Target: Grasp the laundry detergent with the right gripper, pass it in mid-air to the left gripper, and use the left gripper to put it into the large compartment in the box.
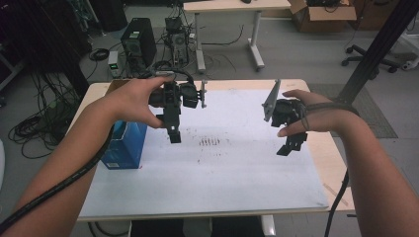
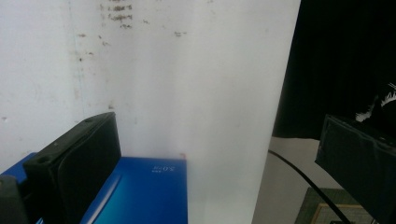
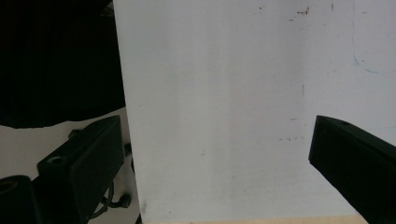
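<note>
A person holds both grippers above a white sheet (image 1: 222, 168) that covers the table. My left gripper (image 1: 174, 133) hangs over the sheet's left part, jaws pointing down and standing wide apart with nothing between them. A blue box (image 1: 126, 143) stands at the sheet's left edge, just left of that gripper. In the left gripper view the blue box (image 2: 144, 191) lies low between the jaws, farther off. My right gripper (image 1: 292, 144) hovers over the sheet's right part, open and empty. The right gripper view looks down on the bare white sheet (image 3: 233, 116).
The wooden table edge (image 1: 336, 158) shows right of the sheet. Faint red-brown marks (image 1: 210, 142) dot the sheet's middle. Behind the table stand a computer tower (image 1: 138, 42), cables on the floor, a second desk (image 1: 227, 6), a cardboard box (image 1: 321, 15) and a black post (image 1: 380, 44).
</note>
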Available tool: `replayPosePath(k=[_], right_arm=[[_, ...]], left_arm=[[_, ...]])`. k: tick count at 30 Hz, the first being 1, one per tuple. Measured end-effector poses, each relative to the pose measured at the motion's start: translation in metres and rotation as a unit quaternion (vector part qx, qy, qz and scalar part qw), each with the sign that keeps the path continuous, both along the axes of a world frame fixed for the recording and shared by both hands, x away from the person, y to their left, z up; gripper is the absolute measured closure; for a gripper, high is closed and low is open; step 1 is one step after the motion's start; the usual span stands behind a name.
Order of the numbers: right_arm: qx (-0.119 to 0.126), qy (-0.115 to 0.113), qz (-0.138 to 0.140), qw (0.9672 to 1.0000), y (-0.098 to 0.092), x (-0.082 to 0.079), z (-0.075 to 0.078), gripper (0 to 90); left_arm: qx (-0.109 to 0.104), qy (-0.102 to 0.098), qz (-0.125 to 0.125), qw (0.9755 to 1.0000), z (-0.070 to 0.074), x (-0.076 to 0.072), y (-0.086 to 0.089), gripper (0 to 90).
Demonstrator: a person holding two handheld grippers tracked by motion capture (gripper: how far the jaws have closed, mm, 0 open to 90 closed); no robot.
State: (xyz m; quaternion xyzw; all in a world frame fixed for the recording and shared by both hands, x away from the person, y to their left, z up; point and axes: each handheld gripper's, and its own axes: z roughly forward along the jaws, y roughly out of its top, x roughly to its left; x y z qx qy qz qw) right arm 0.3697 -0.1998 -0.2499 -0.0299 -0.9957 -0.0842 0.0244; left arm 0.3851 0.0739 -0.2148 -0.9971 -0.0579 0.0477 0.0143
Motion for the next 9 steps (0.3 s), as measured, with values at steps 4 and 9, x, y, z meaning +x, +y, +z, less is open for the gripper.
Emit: replayPosePath(k=[4, 9], right_arm=[[-0.001, 0.001, 0.004, 1.0, 0.0031, -0.0017, 0.0004, 3.6], [0.003, -0.004, 0.011, 0.9999, 0.0065, -0.0042, 0.0013, 3.2]], left_arm=[[0.007, -0.002, -0.002, 1.0, -0.0011, -0.0009, -0.0005, 0.2], [-0.008, 0.003, -0.001, 1.0, -0.0016, -0.0009, -0.0014, 0.1]])
